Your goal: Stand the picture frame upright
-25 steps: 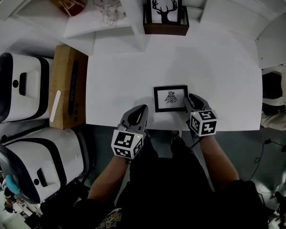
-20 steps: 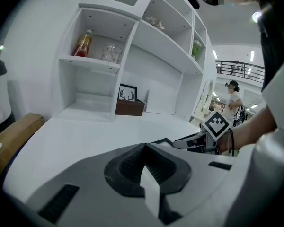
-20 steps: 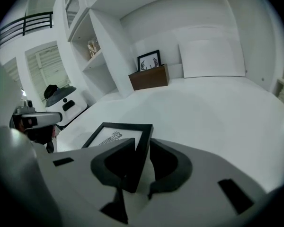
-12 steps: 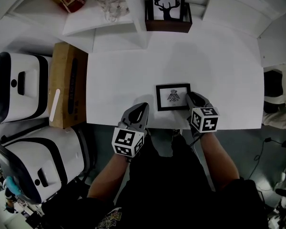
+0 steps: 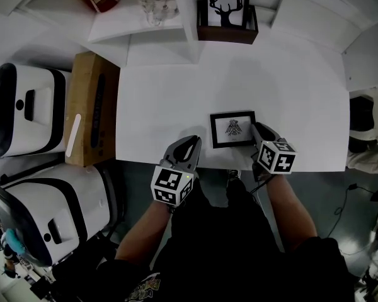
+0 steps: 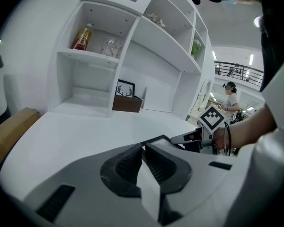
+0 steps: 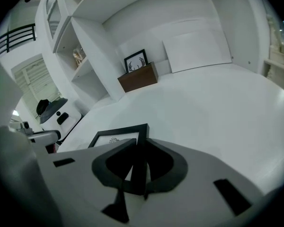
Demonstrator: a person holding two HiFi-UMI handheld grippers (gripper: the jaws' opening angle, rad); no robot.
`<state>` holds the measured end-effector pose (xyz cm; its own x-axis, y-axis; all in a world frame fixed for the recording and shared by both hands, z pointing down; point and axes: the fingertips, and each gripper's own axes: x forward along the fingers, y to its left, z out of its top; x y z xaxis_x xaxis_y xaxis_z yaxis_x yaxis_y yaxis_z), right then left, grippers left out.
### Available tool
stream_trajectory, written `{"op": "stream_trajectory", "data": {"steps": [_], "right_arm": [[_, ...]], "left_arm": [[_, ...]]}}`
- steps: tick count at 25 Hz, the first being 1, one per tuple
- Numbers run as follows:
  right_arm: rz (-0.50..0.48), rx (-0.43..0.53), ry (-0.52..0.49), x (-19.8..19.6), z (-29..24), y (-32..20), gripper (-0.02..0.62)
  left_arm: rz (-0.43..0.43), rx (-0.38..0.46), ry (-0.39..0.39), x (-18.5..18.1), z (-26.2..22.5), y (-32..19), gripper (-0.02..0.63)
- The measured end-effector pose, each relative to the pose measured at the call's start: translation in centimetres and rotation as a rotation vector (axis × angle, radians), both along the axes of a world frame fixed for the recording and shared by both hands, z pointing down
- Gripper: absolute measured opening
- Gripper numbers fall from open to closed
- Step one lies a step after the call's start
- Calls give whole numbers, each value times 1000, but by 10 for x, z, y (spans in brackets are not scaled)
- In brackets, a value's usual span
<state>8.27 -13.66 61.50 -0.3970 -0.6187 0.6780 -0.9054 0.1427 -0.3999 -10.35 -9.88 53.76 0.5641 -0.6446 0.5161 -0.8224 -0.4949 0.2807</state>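
Note:
A small black picture frame [image 5: 232,129] with a white print lies flat on the white table [image 5: 176,99], close to its front edge. My right gripper [image 5: 257,132] is at the frame's right edge. In the right gripper view that edge of the picture frame [image 7: 114,137] runs between the pads of the right gripper [image 7: 138,144]; the jaws have just been closing and now grip it. My left gripper [image 5: 190,143] hovers at the table's front edge, left of the frame, shut with nothing in it. The left gripper view shows the left gripper [image 6: 144,148] pointing at the frame's corner [image 6: 160,138].
A deer picture [image 5: 225,6] stands in a brown wooden box [image 5: 227,33] at the table's back. White shelves [image 5: 145,17] hold a glass and a bottle. A cardboard box [image 5: 91,109] and two white machines [image 5: 25,109] stand to the left.
The right gripper has rolled slightly at the frame's right edge and its jaws have narrowed onto it. The frame still lies flat. The left gripper has stayed put.

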Motion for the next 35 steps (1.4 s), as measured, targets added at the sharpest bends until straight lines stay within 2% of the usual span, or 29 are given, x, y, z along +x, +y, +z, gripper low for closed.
{"op": "stream_trajectory", "data": {"steps": [2, 4, 7, 18, 21, 22, 25, 30, 33, 35], "right_arm": [[16, -6, -22, 0, -1, 0, 57], [28, -11, -42, 1, -2, 0, 57], [41, -17, -69, 0, -4, 1, 57], [74, -49, -158, 1, -7, 8, 55], [74, -50, -169, 0, -8, 9, 50], [74, -47, -160, 1, -8, 9, 18], [3, -27, -50, 2, -5, 9, 9], [-6, -39, -100, 0, -2, 9, 11], [-32, -21, -37, 0, -2, 8, 16], [-50, -18, 7, 1, -2, 7, 42]], "left_arm": [[6, -26, 17, 3, 4, 2, 16], [3, -71, 51, 6, 11, 5, 120], [-15, -144, 115, 12, 21, 7, 164], [-85, -351, 302, 36, 50, 9, 181], [-111, -386, 336, 41, 55, 8, 181], [-121, -393, 343, 42, 56, 6, 183], [-155, -415, 366, 42, 57, -3, 184], [-168, -415, 364, 40, 57, -9, 184], [-170, -410, 346, 41, 58, -8, 184], [-176, -410, 340, 41, 58, -8, 184]]}}
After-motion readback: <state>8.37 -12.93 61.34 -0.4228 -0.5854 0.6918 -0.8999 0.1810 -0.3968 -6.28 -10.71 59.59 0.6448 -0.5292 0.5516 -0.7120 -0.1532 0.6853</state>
